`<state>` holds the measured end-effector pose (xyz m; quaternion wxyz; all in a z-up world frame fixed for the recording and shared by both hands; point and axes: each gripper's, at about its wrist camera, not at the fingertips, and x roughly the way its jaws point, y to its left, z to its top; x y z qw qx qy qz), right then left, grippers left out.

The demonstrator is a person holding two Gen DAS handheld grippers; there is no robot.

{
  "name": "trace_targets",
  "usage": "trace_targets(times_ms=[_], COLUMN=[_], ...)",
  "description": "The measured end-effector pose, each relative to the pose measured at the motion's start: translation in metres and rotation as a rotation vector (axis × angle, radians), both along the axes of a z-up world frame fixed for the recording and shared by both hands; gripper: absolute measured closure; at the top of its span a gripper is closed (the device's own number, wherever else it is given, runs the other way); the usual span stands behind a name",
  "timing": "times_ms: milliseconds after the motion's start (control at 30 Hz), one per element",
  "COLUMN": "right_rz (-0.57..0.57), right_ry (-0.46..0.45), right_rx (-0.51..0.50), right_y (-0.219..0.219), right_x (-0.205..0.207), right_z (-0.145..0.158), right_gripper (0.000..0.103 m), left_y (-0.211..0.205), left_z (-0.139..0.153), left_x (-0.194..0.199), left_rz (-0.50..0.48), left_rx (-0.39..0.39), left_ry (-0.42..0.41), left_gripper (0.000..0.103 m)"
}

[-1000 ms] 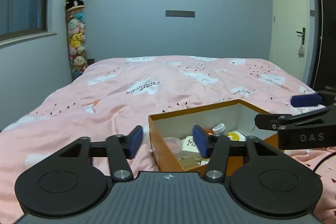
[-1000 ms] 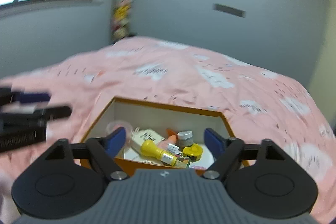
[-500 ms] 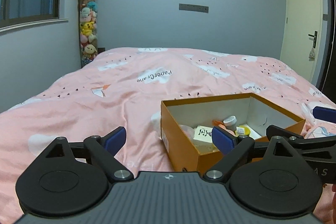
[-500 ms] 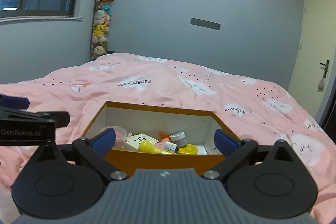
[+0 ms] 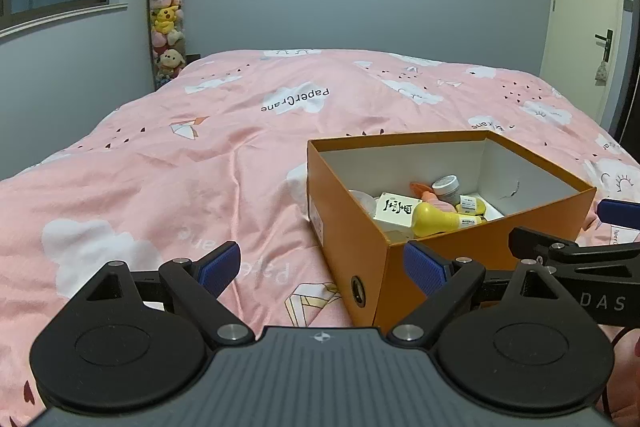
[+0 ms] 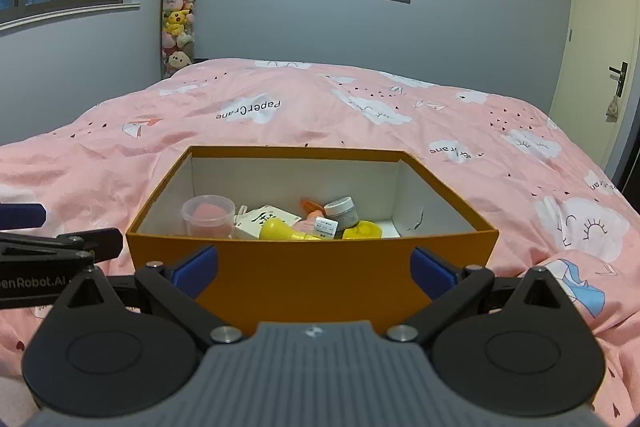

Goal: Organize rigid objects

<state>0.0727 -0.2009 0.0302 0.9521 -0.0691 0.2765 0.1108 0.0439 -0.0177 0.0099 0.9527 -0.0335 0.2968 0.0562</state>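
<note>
An orange cardboard box (image 6: 312, 275) stands open on the pink bed; it also shows in the left wrist view (image 5: 348, 211). Inside lie a clear cup with a pink sponge (image 6: 208, 215), a white card box (image 6: 266, 219), a yellow bottle (image 6: 280, 231), a grey jar (image 6: 340, 211) and a yellow round item (image 6: 366, 230). My right gripper (image 6: 314, 267) is open and empty, just in front of the box's near wall. My left gripper (image 5: 322, 267) is open and empty, at the box's left front corner.
The pink cloud-print duvet (image 5: 200, 155) covers the whole bed. A tall column of plush toys (image 6: 178, 7) stands at the far left wall. A door (image 6: 600, 39) is at the right. The other gripper shows at each view's edge (image 5: 580, 259).
Both grippers have pulled back from the box and now sit lower and nearer its front. The left gripper's fingers have opened wide. The box contents have not moved.
</note>
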Motion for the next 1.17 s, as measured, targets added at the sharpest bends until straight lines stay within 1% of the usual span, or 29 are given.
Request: trace_targets(times_ms=[400, 700, 1167], right_rz=[-0.016, -0.015, -0.015], right_ry=[0.030, 0.035, 0.037], right_rx=[0.015, 0.016, 0.016], right_y=[-0.0051, -0.0056, -0.0047], right_x=[0.0065, 0.0073, 0.0074], right_z=[-0.0040, -0.0046, -0.0061], right_gripper=[0.003, 0.003, 0.003], left_y=[-0.0017, -0.0041, -0.0048], left_z=[0.0022, 0.0038, 0.0041], left_x=[-0.0007, -0.0005, -0.0006], left_rz=[0.002, -0.011, -0.013], left_rx=[0.008, 0.026, 0.028], left_ry=[-0.008, -0.017, -0.022], left_gripper=[0.000, 0.000, 0.000])
